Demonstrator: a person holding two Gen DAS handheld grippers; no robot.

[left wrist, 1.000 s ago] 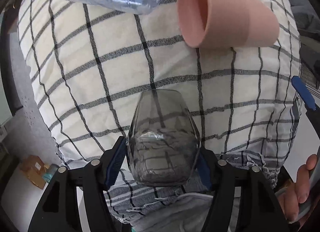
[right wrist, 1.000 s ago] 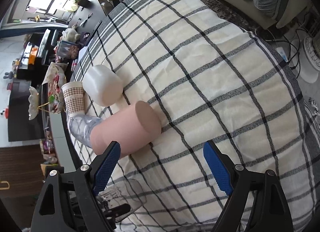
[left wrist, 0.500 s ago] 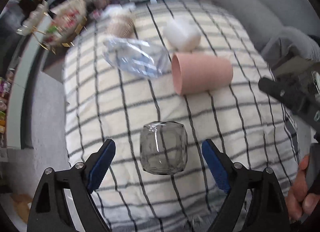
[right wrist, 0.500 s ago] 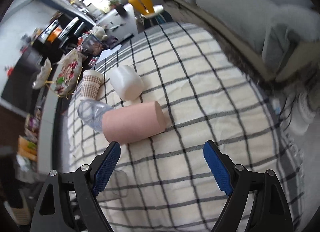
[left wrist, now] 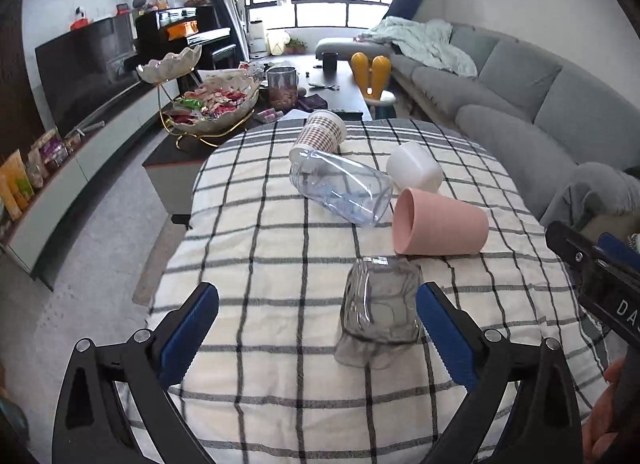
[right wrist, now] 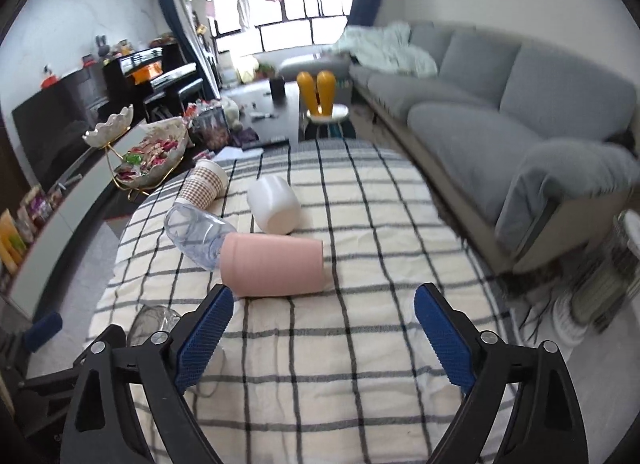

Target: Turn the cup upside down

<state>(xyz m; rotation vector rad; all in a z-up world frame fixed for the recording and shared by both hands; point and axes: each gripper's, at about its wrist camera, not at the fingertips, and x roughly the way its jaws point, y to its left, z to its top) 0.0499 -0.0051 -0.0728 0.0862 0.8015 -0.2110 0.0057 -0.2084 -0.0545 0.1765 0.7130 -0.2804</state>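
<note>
A clear grey glass cup stands upside down on the checked tablecloth, rim down, just inside my right finger. My left gripper is open and empty, fingers apart from the glass. The glass also shows partly behind the left finger in the right wrist view. My right gripper is open and empty, just in front of a pink cup lying on its side. The pink cup also shows in the left wrist view.
A clear plastic cup, a white cup and a checked paper cup lie on their sides farther back. A grey sofa stands to the right. A snack stand is past the table's far left.
My left gripper opened, let go of the glass, which now stands upside down, and drew back and tilted up. My right gripper also pulled back and tilted up.
</note>
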